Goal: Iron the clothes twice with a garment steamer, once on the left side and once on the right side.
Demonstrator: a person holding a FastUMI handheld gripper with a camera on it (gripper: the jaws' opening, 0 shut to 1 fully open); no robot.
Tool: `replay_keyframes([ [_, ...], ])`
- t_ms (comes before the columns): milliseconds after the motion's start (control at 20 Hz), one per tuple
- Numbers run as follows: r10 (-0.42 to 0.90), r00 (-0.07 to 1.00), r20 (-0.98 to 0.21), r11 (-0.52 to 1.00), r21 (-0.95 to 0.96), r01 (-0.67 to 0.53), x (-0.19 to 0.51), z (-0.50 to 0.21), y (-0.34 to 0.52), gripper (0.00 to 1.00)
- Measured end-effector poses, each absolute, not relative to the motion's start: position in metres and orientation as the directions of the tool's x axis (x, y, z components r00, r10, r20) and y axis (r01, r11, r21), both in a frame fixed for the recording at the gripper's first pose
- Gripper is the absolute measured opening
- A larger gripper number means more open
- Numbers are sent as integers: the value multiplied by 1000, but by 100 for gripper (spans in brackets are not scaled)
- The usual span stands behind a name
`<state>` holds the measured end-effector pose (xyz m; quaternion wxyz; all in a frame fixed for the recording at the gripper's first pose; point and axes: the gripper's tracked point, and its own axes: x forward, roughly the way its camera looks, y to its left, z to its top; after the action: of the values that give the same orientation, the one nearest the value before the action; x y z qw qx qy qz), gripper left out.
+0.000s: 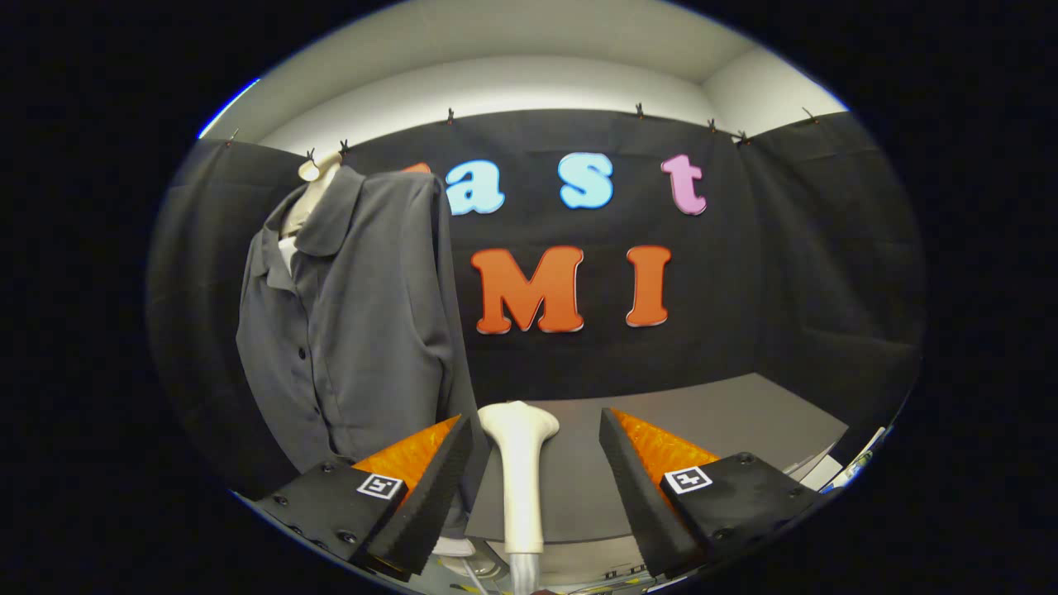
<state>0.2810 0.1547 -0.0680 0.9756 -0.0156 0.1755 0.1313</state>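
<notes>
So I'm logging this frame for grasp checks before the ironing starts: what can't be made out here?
- Gripper, gripper view: fingers open either side of the white plastic garment steamer, no contact visible; the steamer's base is cut off below.
- Dark grey button-up shirt on a cream mannequin: the hem is hidden behind the left finger, the far side turned away.
- Grey table: its near part is hidden by the fingers.

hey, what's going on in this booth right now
A person's handheld gripper is lined up on a white garment steamer, which stands upright between its two open fingers; neither finger appears to press on it yet. Beyond the fingers, off to one side, a dark grey shirt hangs buttoned on a mannequin by the black booth wall. Steaming has apparently not begun.
</notes>
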Motion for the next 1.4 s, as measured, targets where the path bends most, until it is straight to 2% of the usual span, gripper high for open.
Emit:
replay_keyframes([
  [200, 244, 838, -488, 961, 6, -277, 309, -127, 173, 99],
  [600, 220, 730, -646, 964, 29, -266, 328, -210, 179, 96],
  [800, 221, 696, -683, 964, 43, -264, 332, -218, 177, 92],
  [900, 230, 685, -691, 956, 30, -291, 331, -218, 176, 86],
  [1150, 263, 668, -696, 951, 70, -301, 329, -215, 179, 52],
  [1300, 221, 697, -682, 963, 40, -267, 322, -211, 174, 46],
  [1400, 187, 756, -627, 973, 9, -233, 316, -198, 166, 43],
])
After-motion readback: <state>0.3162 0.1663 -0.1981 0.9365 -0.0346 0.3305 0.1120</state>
